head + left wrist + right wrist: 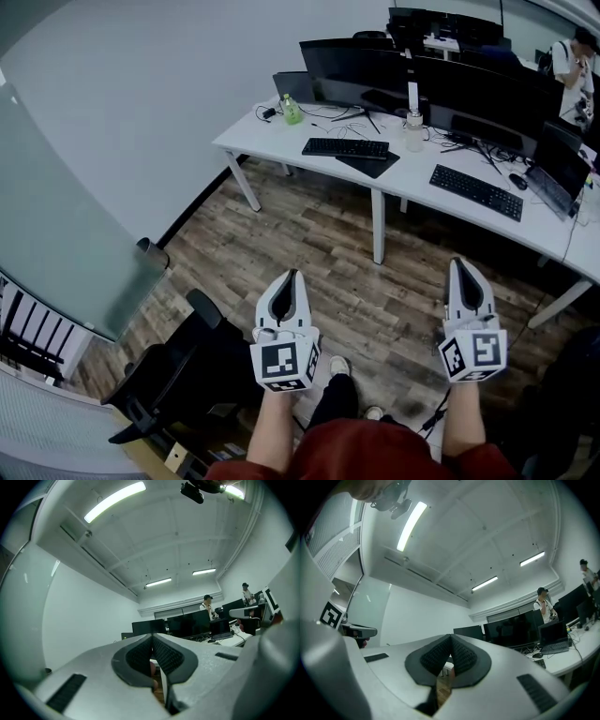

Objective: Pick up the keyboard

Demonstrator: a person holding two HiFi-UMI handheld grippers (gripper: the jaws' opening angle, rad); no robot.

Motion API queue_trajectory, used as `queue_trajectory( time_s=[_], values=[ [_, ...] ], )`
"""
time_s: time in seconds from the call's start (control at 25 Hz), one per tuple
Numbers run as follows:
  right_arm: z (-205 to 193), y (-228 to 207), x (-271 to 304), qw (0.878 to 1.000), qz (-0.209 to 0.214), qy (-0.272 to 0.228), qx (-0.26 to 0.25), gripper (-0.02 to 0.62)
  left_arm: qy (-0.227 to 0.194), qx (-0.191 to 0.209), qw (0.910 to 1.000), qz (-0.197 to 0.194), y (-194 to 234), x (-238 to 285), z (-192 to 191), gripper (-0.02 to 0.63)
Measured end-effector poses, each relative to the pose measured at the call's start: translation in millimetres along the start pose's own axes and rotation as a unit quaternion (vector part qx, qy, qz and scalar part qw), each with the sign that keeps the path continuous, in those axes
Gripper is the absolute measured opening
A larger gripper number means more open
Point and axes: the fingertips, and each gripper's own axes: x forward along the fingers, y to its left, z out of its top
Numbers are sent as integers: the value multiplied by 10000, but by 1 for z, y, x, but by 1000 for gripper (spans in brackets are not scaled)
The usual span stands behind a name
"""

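Short of the desk [248,133], I hold left gripper [292,277] and right gripper [461,269] pressed together, empty: keyboard [345,147] beyond reach.

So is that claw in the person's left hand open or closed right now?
Closed. Its own view shows the left gripper with both dark ribbed pads meeting at the tip, nothing held between them.

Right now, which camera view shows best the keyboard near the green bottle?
The head view: the keyboard lies whole and unblocked on the white desk, seen from above. In both gripper views the shut jaws cover that part of the desk, hiding it.
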Motion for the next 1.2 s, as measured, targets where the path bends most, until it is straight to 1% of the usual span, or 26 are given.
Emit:
queue_trajectory(
  time_s=[0.2, 0.44, 0.68, 0.88, 1.04, 1.2],
  values=[
    [-10, 0, 31, 10000, -19, 46, -68, -3, 5, -65, 10000, -15, 14, 29, -11, 8],
    [-27, -6, 89, 9998, -40, 137, -114, -2, -3, -135, 9998, -113, 36, 88, -24, 8],
    [-46, 0, 161, 9994, -132, 283, -173, -3, 100, -215, 9996, -130, 79, 153, -40, 8],
    [-67, 15, 225, 9988, -73, 418, -237, -2, 212, -237, 9995, -71, 121, 202, -57, 8],
    [-87, 24, 267, 9978, -97, 589, -277, -3, 329, -284, 9991, -31, 151, 233, -75, 8],
    [-101, 35, 306, 9972, -101, 665, -317, -3, 355, -365, 9987, 0, 180, 260, -87, 8]
  ],
)
